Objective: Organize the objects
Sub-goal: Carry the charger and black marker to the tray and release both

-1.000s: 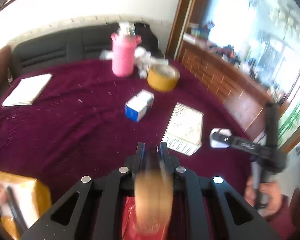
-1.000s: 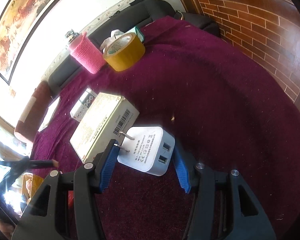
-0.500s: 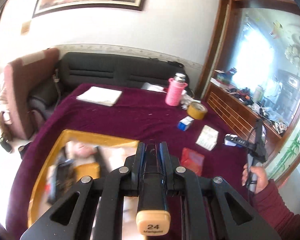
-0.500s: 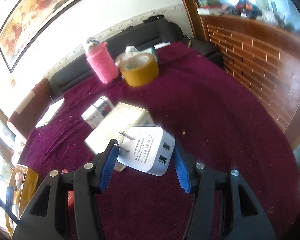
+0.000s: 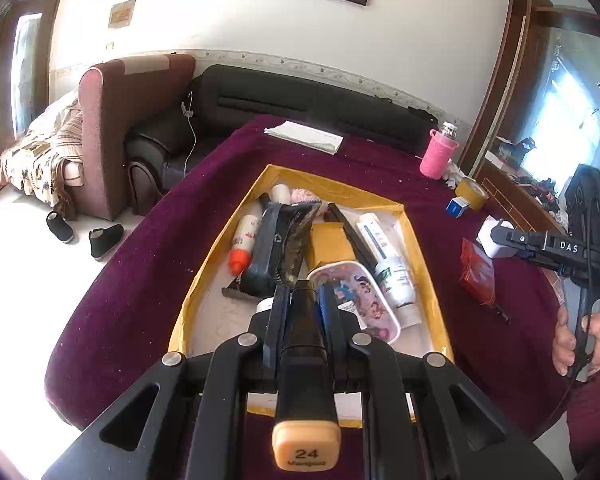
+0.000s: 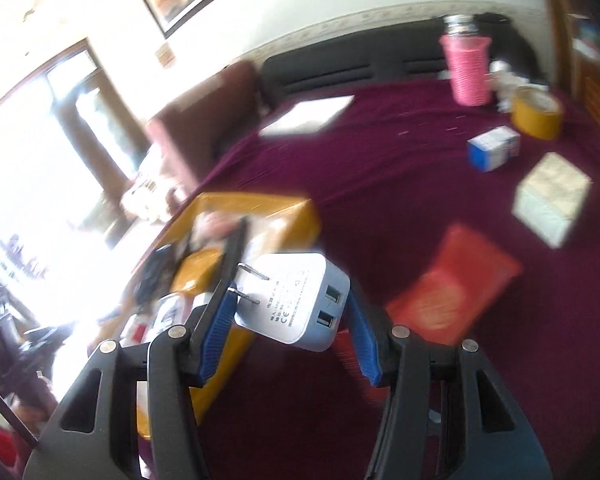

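My left gripper (image 5: 302, 300) is shut on a black marker (image 5: 306, 364) with a tan end cap marked 24, and hangs over the near end of a yellow-rimmed tray (image 5: 418, 248) filled with several tubes, packets and a patterned tin. My right gripper (image 6: 290, 304) is shut on a white USB wall charger (image 6: 296, 300), prongs pointing left, above the purple tablecloth (image 6: 380, 168) just right of the tray (image 6: 296, 208). In the left wrist view the right gripper (image 5: 500, 236) with the charger (image 5: 490, 236) sits at the right, held by a hand (image 5: 580, 340).
On the cloth lie a red packet (image 6: 456, 284), a pale flat box (image 6: 552, 196), a blue-and-white box (image 6: 494, 148), a yellow tape roll (image 6: 536, 112), a pink bottle (image 6: 466, 68) and white paper (image 6: 308, 116). A black sofa (image 5: 300, 96) and an armchair (image 5: 116, 120) stand behind.
My left gripper swung left with the marker from the loose items to over the tray. My right gripper lifted the charger off the cloth and carried it left toward the tray.
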The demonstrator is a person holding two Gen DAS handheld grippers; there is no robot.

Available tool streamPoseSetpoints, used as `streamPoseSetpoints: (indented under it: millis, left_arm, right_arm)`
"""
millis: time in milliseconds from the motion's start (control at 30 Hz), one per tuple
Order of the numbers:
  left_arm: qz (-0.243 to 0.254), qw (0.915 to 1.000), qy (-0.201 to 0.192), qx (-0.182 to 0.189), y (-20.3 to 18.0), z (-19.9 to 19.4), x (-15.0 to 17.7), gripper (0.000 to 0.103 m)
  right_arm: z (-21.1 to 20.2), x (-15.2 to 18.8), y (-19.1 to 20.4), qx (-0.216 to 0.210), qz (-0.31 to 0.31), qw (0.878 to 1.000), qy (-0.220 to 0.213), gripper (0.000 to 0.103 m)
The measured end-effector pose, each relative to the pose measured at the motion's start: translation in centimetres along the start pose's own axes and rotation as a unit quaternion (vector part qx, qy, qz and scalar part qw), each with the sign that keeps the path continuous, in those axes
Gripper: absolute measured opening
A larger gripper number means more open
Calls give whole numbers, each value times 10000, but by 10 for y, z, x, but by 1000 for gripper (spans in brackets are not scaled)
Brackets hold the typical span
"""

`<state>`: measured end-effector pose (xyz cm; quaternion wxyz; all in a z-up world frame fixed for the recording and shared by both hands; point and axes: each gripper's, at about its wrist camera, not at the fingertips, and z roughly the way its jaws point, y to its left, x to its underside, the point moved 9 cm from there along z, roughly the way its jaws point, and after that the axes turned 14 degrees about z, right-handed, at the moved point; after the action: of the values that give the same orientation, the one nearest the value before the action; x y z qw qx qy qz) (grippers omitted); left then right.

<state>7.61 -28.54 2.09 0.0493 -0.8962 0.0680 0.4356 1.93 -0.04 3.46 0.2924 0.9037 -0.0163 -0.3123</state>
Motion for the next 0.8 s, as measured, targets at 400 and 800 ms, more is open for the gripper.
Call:
streamPoseSetpoints:
  millis: [400, 800]
  left_arm:
    - [-71, 9980, 453, -434, 44, 36, 36, 12]
    - [69, 9971, -167, -738, 39, -7, 23, 58]
  right_arm:
    - [64, 76, 83, -133, -609, 9928, 1019, 53]
    - [132, 8, 73, 802, -647, 9896, 1002, 53]
